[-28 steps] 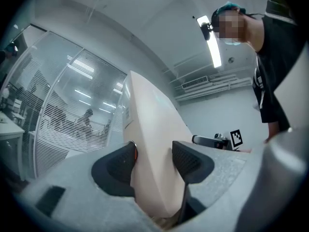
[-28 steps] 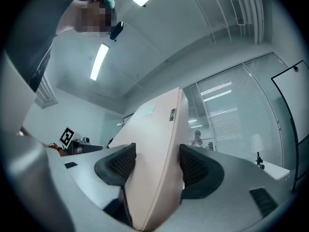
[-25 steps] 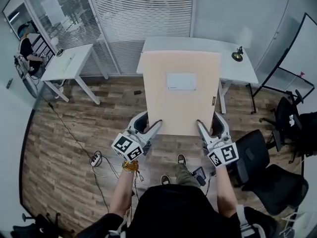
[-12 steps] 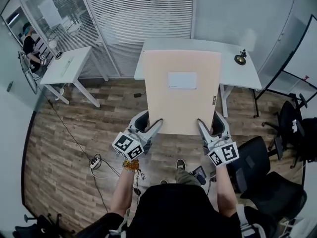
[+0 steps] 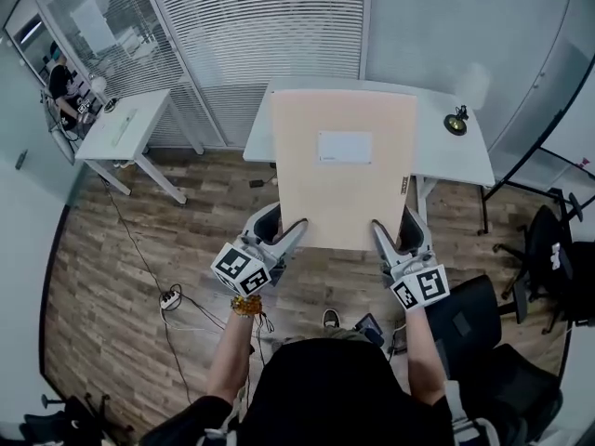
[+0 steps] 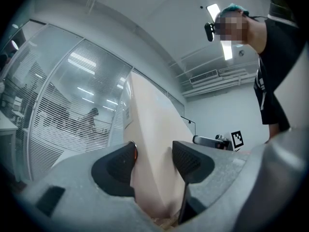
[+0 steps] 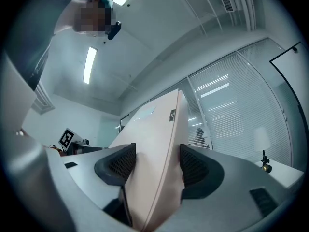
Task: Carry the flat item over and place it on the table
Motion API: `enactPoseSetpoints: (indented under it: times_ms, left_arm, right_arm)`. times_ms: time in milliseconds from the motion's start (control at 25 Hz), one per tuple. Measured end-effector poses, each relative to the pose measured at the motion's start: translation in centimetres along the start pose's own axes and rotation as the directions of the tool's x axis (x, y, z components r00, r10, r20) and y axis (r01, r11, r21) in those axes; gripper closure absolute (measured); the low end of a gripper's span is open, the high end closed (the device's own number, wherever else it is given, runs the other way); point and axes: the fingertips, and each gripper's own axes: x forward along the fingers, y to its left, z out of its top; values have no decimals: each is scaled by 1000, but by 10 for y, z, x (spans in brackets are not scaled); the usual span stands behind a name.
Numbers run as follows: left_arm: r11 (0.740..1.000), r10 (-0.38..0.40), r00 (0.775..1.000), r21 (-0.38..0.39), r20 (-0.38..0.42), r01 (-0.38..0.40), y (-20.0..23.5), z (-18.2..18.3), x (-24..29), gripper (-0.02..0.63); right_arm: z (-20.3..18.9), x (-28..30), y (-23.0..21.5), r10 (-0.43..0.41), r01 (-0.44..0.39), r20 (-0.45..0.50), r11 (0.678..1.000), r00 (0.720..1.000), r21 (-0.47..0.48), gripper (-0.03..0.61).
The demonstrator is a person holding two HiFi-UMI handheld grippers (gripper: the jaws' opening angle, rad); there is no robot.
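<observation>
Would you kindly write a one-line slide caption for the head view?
Left gripper and right gripper clamp the near edge of a flat beige box, held before a white table.

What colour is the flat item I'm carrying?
The flat item is pale peach; head view shows it best.

Wood-plank floor [image 5: 102, 277], white side desk [image 5: 130, 124], slatted blinds [image 5: 260, 26] (black chairs [image 5: 507, 342] right)

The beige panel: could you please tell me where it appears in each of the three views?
Head view: panel, centre, slightly above the middle.
Left gripper view: panel, centre, clamped between the jaws.
Right gripper view: panel, centre, clamped between the jaws.
Shared landmark: the blinds behind it.
</observation>
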Motion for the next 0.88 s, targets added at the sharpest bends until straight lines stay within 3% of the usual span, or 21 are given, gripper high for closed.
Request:
enactPoseSetpoints:
  times_ms: [520,880]
  left_arm:
    - [999,31,1000,-17,3,-31,31,-10,56,368]
    - [1000,-24,1000,-7,3,24,73,-15,95,367]
  right_arm:
    - [-11,36,-56,3,-3,-4,1000,1000,14,322]
    - [-25,73,-87,-41,41,-19,999,999,1,322]
